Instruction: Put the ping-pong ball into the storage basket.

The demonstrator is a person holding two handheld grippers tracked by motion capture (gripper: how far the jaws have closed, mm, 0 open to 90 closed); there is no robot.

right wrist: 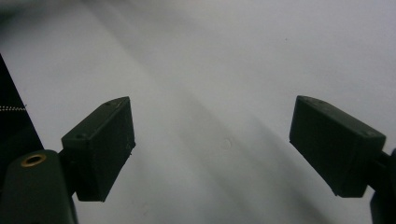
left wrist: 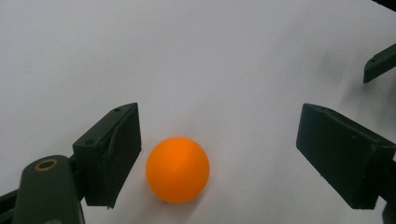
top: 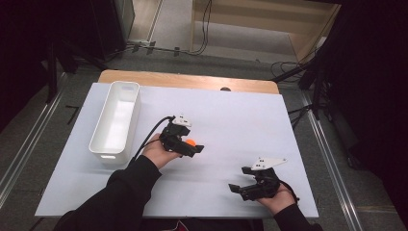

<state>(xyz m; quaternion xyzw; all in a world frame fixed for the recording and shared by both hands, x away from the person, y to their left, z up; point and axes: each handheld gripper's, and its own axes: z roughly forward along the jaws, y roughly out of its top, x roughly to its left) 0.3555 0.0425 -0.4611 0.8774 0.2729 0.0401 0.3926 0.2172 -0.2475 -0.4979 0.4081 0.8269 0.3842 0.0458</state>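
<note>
Hand-held gripper (top: pixel 241 178) on the right is held low at 5 o'clock on the white surface (top: pixel 231 120), its jaws spread wide over bare sheet. Nearer the centre, the left hand-held gripper (top: pixel 192 146) is also held open around an orange ball (left wrist: pixel 177 169), which rests on the surface close beside one jaw, untouched. Farther off, at 10 o'clock, a white bin (top: pixel 115 120) is set.
</note>
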